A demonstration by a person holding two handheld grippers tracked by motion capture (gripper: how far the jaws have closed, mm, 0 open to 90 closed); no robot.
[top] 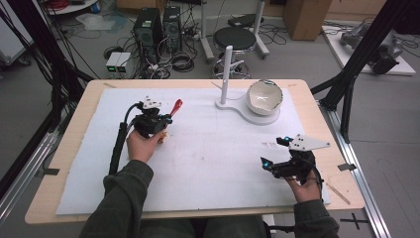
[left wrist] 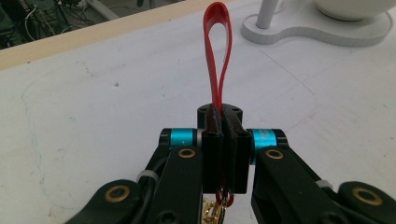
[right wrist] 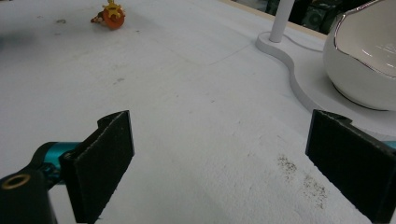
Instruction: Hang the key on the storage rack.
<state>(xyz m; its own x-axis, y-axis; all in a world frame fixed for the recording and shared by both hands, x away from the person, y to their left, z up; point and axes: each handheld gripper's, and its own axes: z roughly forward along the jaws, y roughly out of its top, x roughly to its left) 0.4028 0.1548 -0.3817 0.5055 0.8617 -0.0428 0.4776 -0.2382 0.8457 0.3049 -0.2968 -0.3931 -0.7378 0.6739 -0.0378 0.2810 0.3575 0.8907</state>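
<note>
Between the pressed-together jaws of the left gripper [left wrist: 223, 122] a red strap loop [left wrist: 218, 51] is pinched near its lower end, its free loop standing up past the jaw tips toward the far side of the table. In the left gripper view a small gold-coloured metal piece [left wrist: 214, 211] hangs at the strap's bottom end, below the jaws. The high view shows this gripper [top: 159, 120] held in the person's left hand [top: 141, 145] at the left part of the white mat [top: 208, 163], with the red strap [top: 176, 106] poking out to the upper right.

The right gripper [top: 275, 152] is held low over the near right part of the mat, its jaws spread wide with nothing between them; bare mat with a patch of dark specks [right wrist: 303, 179] lies beneath. In the right gripper view a small orange and yellow object [right wrist: 111, 16] sits far off near the top left; what it is cannot be told.

At the far side stands a flat white base [top: 257, 118] with an upright white post [top: 227, 69]. A white bowl [top: 264, 96] with a silvery rim sits on the base's round end, just beside the post; its inside looks empty.

The mat covers a light wooden table [top: 74, 124].
</note>
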